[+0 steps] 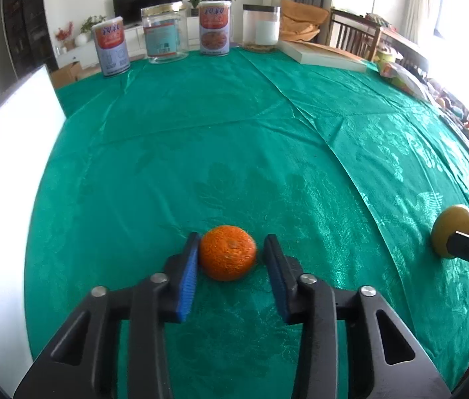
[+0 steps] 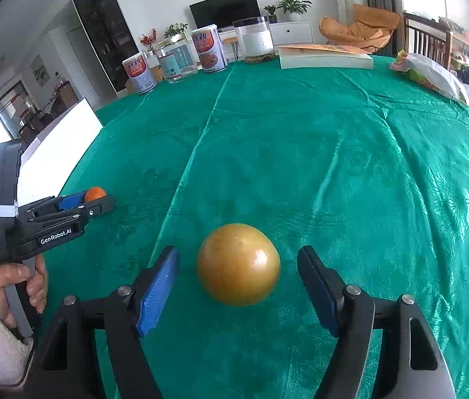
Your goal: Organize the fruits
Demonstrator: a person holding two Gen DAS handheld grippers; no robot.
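Observation:
An orange mandarin lies on the green tablecloth between the fingers of my left gripper. The jaws are open: the left pad touches or nearly touches the fruit, the right pad stands apart. A yellow-brown round fruit lies between the open fingers of my right gripper, with gaps on both sides. That fruit also shows in the left wrist view at the far right. The left gripper and the mandarin also show in the right wrist view.
Two red-label cans and two clear jars stand at the table's far edge. A book lies at the far right. A white board stands at the left. Bags lie along the right edge.

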